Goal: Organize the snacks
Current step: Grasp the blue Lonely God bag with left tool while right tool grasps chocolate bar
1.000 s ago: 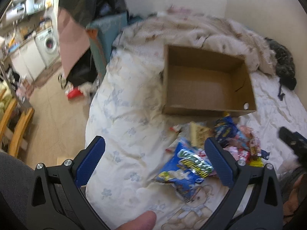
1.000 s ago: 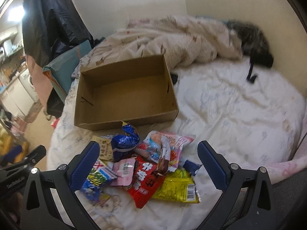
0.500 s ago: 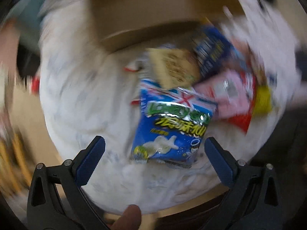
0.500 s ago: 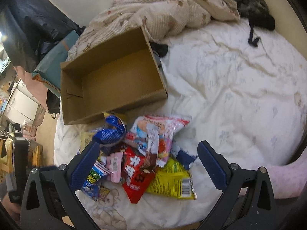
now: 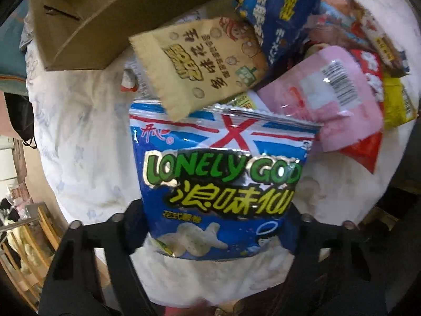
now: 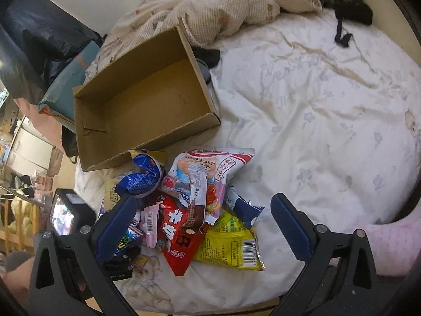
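A blue "Lonely God" snack bag [image 5: 221, 184] lies flat on the white bedcover, at the near edge of a pile of snack bags. My left gripper [image 5: 218, 226] points straight down over it with its jaws closing. The bag lies between them and hides both pads, and it shows no squeeze. A beige bag [image 5: 200, 63], a dark blue bag [image 5: 276, 8] and a pink packet [image 5: 329, 97] overlap above it. My right gripper [image 6: 202, 210] hangs open over the pile, above the red bag [image 6: 179, 237] and the yellow bag [image 6: 229, 245]. The empty cardboard box [image 6: 147, 100] sits just behind the pile.
A crumpled blanket [image 6: 223, 8] and dark clothing [image 6: 342, 2] lie at the far end of the bed. Bare bedcover [image 6: 315, 118] spreads right of the box. The bed's edge runs close below the pile. A pink sleeve [image 6: 389, 245] rests at the right, and wooden furniture [image 5: 34, 237] stands left.
My left gripper dropped from a high view of the bed to just over the blue bag, rolled, and its jaws narrowed around it. The right gripper tilted down and moved nearer the pile.
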Tool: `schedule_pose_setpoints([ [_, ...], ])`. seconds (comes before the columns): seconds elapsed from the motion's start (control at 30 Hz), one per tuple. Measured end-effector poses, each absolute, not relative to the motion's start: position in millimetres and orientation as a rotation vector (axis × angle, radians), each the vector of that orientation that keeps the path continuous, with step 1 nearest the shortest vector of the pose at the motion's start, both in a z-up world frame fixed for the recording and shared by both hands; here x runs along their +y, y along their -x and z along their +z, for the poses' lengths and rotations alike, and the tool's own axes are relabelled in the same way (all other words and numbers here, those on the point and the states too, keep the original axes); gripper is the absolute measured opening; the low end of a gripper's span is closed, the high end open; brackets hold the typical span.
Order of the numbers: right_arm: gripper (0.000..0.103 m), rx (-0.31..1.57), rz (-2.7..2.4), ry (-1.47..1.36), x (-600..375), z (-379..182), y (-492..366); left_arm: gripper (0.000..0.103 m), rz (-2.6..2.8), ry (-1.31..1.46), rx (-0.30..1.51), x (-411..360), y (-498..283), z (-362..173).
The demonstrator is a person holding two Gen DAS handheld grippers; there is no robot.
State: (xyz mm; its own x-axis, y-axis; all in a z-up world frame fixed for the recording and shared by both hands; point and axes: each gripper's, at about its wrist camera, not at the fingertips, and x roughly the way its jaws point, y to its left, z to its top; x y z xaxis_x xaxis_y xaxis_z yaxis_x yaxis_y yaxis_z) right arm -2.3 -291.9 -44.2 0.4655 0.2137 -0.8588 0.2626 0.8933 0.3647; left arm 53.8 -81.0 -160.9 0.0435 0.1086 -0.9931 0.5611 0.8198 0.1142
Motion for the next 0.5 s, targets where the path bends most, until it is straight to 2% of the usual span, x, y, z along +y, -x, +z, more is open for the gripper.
schedule_pose_setpoints([
  [0.13, 0.103, 1.172, -0.012, -0.526, -306, -51, -19, 0.057, -0.394, -0.536, 1.504, -71, -44, -148],
  [0.37, 0.102, 1.326, 0.015, -0.645, -318, -81, -55, 0.055, -0.404, -0.392, 1.456, -54, -39, -114],
  [0.43, 0.090, 1.357, 0.006, -0.646, -315, -85, -55, 0.055, -0.379, -0.321, 1.441, -49, -37, -98],
  [0.5, 0.070, 1.377, 0.030, -0.635, -308, -88, -53, 0.055, -0.348, -0.235, 1.427, -35, -35, -88],
])
